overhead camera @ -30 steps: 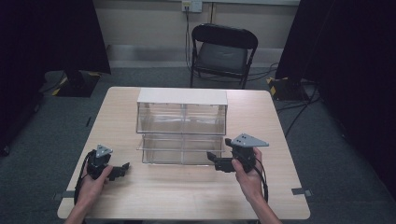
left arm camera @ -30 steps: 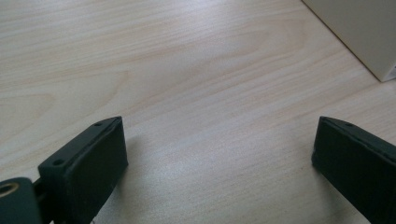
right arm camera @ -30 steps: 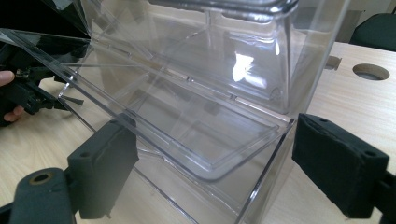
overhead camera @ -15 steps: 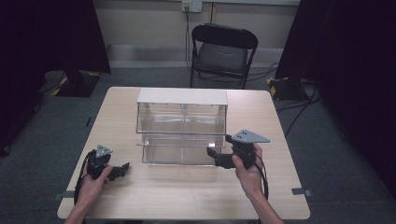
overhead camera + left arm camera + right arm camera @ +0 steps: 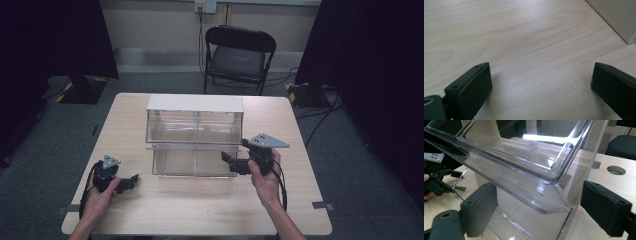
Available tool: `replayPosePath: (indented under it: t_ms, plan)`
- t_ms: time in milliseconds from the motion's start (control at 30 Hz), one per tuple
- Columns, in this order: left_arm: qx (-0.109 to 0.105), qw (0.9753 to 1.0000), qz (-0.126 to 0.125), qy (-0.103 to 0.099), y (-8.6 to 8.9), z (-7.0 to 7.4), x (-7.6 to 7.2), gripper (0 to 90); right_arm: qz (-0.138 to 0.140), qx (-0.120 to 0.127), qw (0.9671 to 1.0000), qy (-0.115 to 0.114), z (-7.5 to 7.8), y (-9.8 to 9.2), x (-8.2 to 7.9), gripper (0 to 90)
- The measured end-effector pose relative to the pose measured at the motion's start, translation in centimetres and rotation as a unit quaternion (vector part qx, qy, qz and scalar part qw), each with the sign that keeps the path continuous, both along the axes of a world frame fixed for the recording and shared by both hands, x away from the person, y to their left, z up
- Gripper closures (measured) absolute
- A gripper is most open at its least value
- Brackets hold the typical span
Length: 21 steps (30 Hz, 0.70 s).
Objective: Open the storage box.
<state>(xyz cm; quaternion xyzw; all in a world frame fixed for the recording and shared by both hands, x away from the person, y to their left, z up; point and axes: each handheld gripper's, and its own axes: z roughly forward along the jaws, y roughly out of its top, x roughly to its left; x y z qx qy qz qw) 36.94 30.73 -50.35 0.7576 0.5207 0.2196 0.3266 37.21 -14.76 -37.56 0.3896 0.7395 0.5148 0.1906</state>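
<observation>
A clear plastic drawer unit (image 5: pixel 194 135) with a white top stands on the middle of the wooden table (image 5: pixel 200 210); its lower drawer (image 5: pixel 192 161) is pulled out toward me. My right gripper (image 5: pixel 229 162) is open at the drawer's front right corner. In the right gripper view that clear corner (image 5: pixel 554 207) lies between the spread jaws of the right gripper (image 5: pixel 537 207). My left gripper (image 5: pixel 131 181) rests low on the table at the front left, open, apart from the unit. Bare wood lies between the jaws of the left gripper (image 5: pixel 541 82), with the unit's pale corner (image 5: pixel 621 20) far off.
A black folding chair (image 5: pixel 237 55) stands beyond the table's far edge. Dark curtains hang at both sides and cables run on the grey floor at the right. Two round holes (image 5: pixel 616 170) sit in the tabletop beyond the unit. The left hand's gripper (image 5: pixel 436 180) shows far off.
My right gripper has crept slightly left toward the drawer's front right corner. The left gripper has stayed in place.
</observation>
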Motion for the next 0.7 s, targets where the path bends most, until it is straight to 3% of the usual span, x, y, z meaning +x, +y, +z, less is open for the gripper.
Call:
replayPosePath:
  t_ms: [700]
  plan:
    - [0.000, 1.0000, 0.000, 0.000, 0.00, 0.00, -0.01, 2.7, -0.006, 0.014, 0.9999, 0.003, -0.05, 0.15, 0.16, 13.6]
